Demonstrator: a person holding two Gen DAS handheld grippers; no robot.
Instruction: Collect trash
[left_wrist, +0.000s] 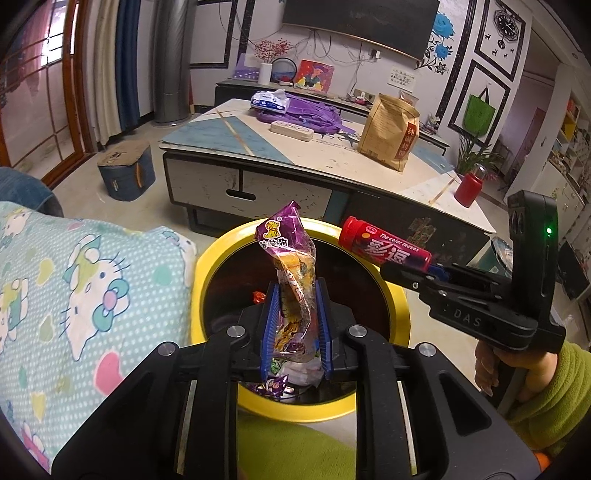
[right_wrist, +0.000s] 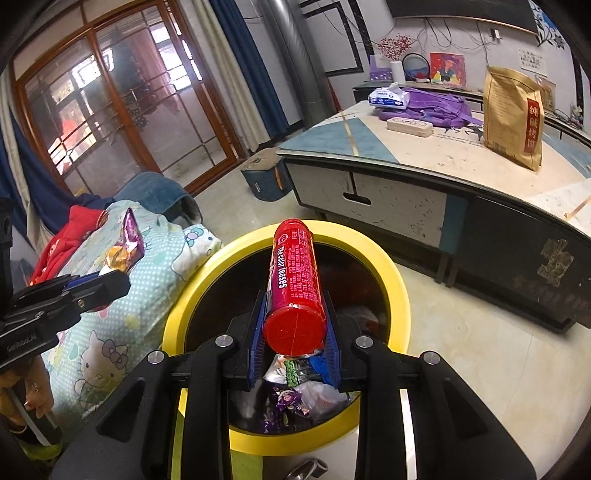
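Left hand-held gripper (left_wrist: 295, 321) clamps purple snack wrapper (left_wrist: 291, 273) over yellow-rimmed bin (left_wrist: 210, 258). Right hand-held gripper (right_wrist: 295, 328) clamps red tube (right_wrist: 295, 280) above same bin, trash inside.

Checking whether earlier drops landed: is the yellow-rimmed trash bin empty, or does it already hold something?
Not empty. The yellow-rimmed trash bin already holds crumpled wrappers at its bottom, seen past both tools.

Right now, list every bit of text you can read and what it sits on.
"The color teases": red tube held in the right claw.
"DAS": body of the right claw, in the left wrist view.
Chinese print on the purple snack wrapper in the left claw, the brown paper bag and the wall notice: too small to read.
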